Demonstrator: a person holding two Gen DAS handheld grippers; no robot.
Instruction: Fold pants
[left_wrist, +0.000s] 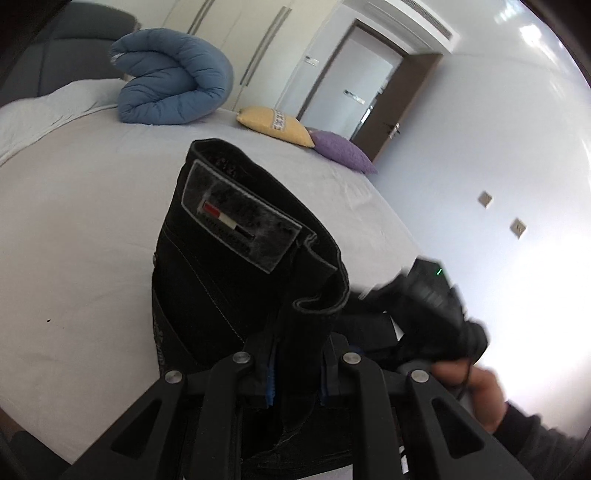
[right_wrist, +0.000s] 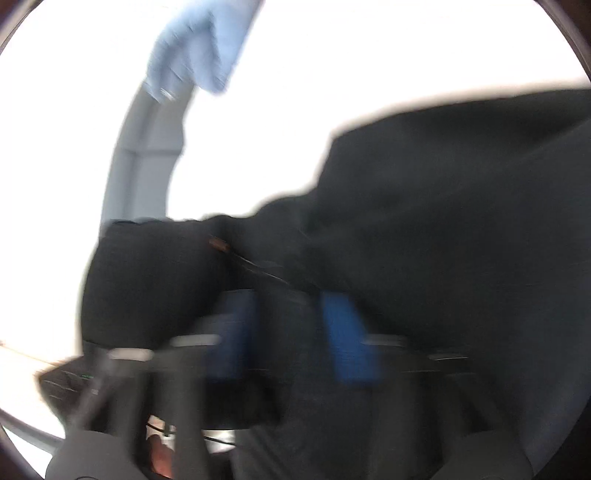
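Clamped in my left claw (left_wrist: 295, 373), the pants (left_wrist: 236, 266) hang heavy and floppy; right claw (right_wrist: 291, 332) gapes, best regripping the waistband.

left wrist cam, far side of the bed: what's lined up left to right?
Rolled blue duvet → yellow pillow → purple pillow → open doorway. The black pants, clamped in the left tool, stand in front, nearer the camera.

Two wrist views, close over the bed (left_wrist: 92, 221)
Left looks across toward the door (left_wrist: 369, 85); right, blurred, sits against the pants (right_wrist: 443, 221), shared by both.
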